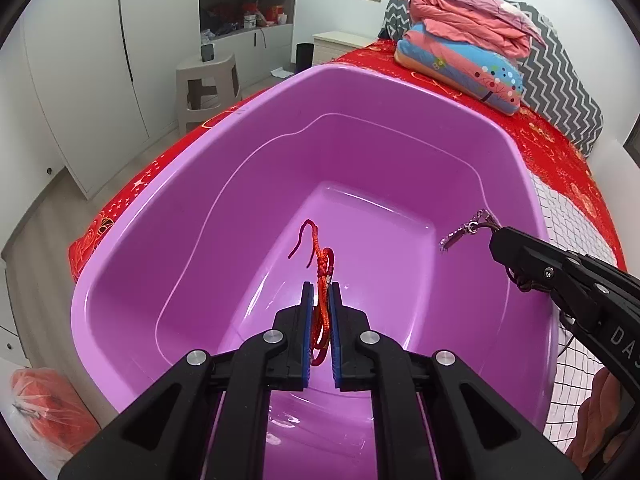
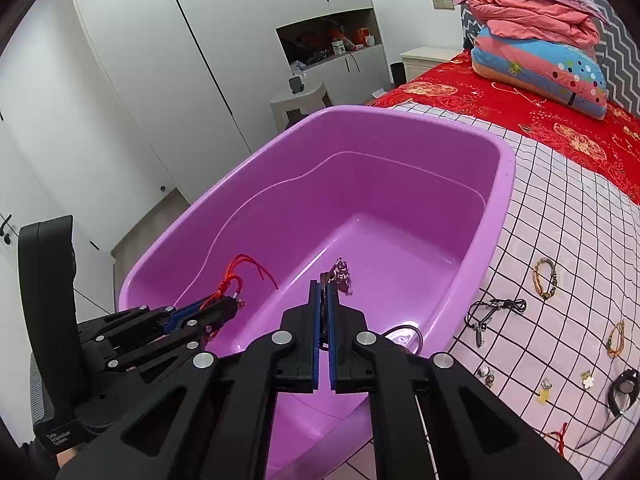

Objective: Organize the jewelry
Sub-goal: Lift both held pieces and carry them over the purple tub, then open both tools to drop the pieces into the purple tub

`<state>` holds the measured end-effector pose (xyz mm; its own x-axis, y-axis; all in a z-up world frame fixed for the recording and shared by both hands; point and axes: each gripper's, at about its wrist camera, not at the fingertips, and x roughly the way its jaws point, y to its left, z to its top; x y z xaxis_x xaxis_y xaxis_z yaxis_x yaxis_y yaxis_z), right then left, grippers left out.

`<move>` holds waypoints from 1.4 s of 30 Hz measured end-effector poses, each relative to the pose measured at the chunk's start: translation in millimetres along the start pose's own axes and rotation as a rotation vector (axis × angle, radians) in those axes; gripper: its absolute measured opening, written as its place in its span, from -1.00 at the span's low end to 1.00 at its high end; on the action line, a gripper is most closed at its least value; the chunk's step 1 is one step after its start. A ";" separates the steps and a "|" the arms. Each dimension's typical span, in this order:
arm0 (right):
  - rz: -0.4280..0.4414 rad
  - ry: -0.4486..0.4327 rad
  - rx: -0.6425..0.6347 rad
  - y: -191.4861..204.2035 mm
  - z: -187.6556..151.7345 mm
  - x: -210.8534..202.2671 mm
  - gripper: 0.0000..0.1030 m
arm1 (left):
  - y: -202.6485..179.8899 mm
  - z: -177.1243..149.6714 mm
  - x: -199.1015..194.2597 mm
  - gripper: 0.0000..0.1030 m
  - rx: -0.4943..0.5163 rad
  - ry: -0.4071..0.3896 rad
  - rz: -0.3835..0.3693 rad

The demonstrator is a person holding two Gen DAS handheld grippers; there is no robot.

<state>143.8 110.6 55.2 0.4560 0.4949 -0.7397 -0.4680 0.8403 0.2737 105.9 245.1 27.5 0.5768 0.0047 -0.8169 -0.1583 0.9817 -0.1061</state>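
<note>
A big purple plastic tub point(image 1: 500, 132) point(image 2: 506, 160) stands on the bed, with nothing lying on its bottom. My left gripper point(image 1: 321, 286) point(image 2: 236, 302) hangs over the tub's near end, shut on a red braided cord bracelet point(image 1: 322, 264) point(image 2: 232, 276) whose loose ends stick out past the tips. My right gripper point(image 2: 325, 284) point(image 1: 496, 240) is over the tub beside it, shut on a dark cord necklace with a silver pendant point(image 2: 341, 274) point(image 1: 460, 234) that dangles beyond the fingertips.
On the checked cloth point(image 2: 560, 216) right of the tub lie several pieces: a gold-and-dark bracelet point(image 2: 545, 278), a black cord necklace point(image 2: 494, 308), a gold ring bracelet point(image 2: 616, 338), small earrings point(image 2: 486, 374). Folded quilts point(image 2: 540, 40) sit far on the red bedspread; a grey stool point(image 1: 208, 80) stands by the wardrobe.
</note>
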 end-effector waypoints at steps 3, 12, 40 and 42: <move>-0.007 0.006 0.001 0.2 -0.2 2.4 -0.93 | 2.5 0.3 1.5 -0.82 -0.006 0.006 0.012; -0.054 -0.008 -0.001 1.7 0.5 -3.4 -0.44 | 7.6 -0.8 -17.7 0.67 -0.037 -0.053 0.066; -0.085 -0.044 0.036 -13.2 -19.4 -49.8 -0.16 | -3.1 -17.5 -57.1 0.76 -0.047 -0.060 0.118; -0.086 -0.045 0.038 -13.8 -22.5 -53.4 -0.06 | -6.5 -19.2 -61.1 0.76 -0.040 -0.063 0.118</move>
<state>108.8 67.6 77.1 0.5274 0.4295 -0.7331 -0.3973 0.8873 0.2340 56.3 234.8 67.3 0.6015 0.1332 -0.7877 -0.2589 0.9653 -0.0344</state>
